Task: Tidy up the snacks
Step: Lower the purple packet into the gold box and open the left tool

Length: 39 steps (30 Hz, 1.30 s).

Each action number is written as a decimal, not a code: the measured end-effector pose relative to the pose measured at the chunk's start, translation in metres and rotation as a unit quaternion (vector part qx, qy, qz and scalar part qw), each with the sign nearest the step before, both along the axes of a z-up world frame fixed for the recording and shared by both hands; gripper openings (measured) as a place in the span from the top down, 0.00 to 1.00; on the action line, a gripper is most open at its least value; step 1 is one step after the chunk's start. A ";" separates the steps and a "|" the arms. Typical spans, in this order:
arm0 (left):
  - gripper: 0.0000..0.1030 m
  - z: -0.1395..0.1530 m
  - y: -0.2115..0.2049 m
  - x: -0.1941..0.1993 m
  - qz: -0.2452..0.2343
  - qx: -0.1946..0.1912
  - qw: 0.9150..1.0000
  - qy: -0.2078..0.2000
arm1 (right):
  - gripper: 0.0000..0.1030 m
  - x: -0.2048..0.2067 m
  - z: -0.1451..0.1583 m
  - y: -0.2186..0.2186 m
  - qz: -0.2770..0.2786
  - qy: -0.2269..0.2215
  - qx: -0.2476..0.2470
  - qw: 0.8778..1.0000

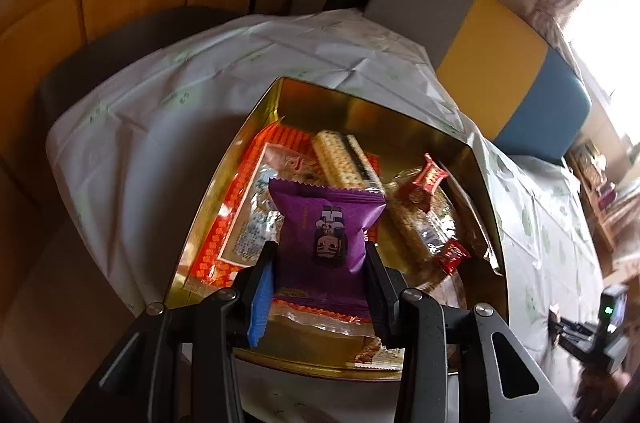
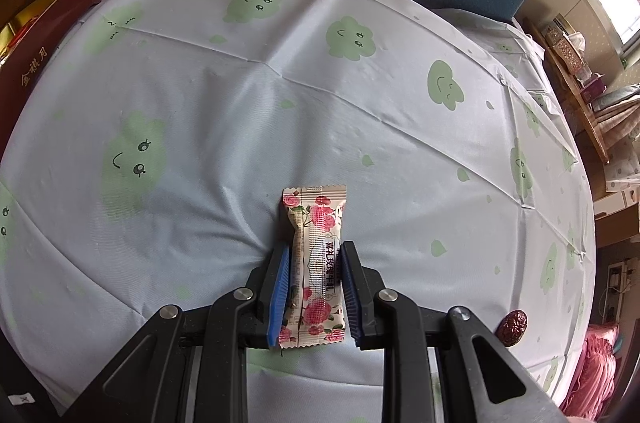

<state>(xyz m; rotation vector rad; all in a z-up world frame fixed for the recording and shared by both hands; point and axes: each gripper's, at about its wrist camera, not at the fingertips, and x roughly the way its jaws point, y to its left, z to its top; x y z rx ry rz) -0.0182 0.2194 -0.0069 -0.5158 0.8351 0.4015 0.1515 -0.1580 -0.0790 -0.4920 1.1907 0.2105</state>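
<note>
In the left wrist view my left gripper (image 1: 320, 251) is shut on a purple snack packet (image 1: 326, 227) and holds it above a gold tin box (image 1: 360, 115). Inside the box lie an orange packet (image 1: 236, 219), a cracker pack (image 1: 340, 159) and clear packs with red ends (image 1: 424, 219). In the right wrist view my right gripper (image 2: 316, 255) is shut on a rose-patterned candy packet (image 2: 316, 263), just over the white tablecloth (image 2: 320, 83). The right gripper also shows at the right edge of the left wrist view (image 1: 600, 335).
The cloth carries green cloud faces. A wrapped red date (image 2: 513, 327) lies at the right front of the table. A dark red box side (image 2: 44, 35) stands at the far left. A bench with yellow and blue cushions (image 1: 520, 71) lines the far edge.
</note>
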 end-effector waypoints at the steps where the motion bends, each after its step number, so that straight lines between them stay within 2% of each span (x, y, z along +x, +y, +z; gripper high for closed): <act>1: 0.60 -0.002 0.000 0.000 0.000 -0.001 1.000 0.000 | 0.76 0.000 0.000 0.001 0.001 -0.001 -0.001 1.000; 10: 0.58 -0.024 -0.018 0.025 -0.041 -0.025 0.999 0.022 | 0.76 -0.003 0.000 0.004 0.001 -0.002 -0.002 1.000; 18: 0.55 -0.046 -0.028 0.027 -0.053 0.002 0.997 0.056 | 0.76 -0.003 0.000 0.003 0.002 -0.003 -0.005 1.000; 26: 0.52 -0.041 -0.031 0.022 -0.051 0.024 0.997 0.051 | 0.76 -0.003 0.000 0.004 0.002 -0.004 -0.007 1.000; 31: 0.52 -0.029 -0.035 0.016 -0.046 0.052 0.997 0.038 | 0.76 -0.005 0.001 0.005 0.002 -0.007 -0.011 1.000; 35: 0.53 -0.025 -0.038 0.013 -0.061 0.053 0.996 0.030 | 0.76 -0.006 0.001 0.007 0.001 -0.008 -0.014 1.000; 39: 0.63 -0.032 -0.043 0.016 -0.069 0.050 0.995 0.045 | 0.76 -0.007 0.001 0.008 0.001 -0.009 -0.015 1.000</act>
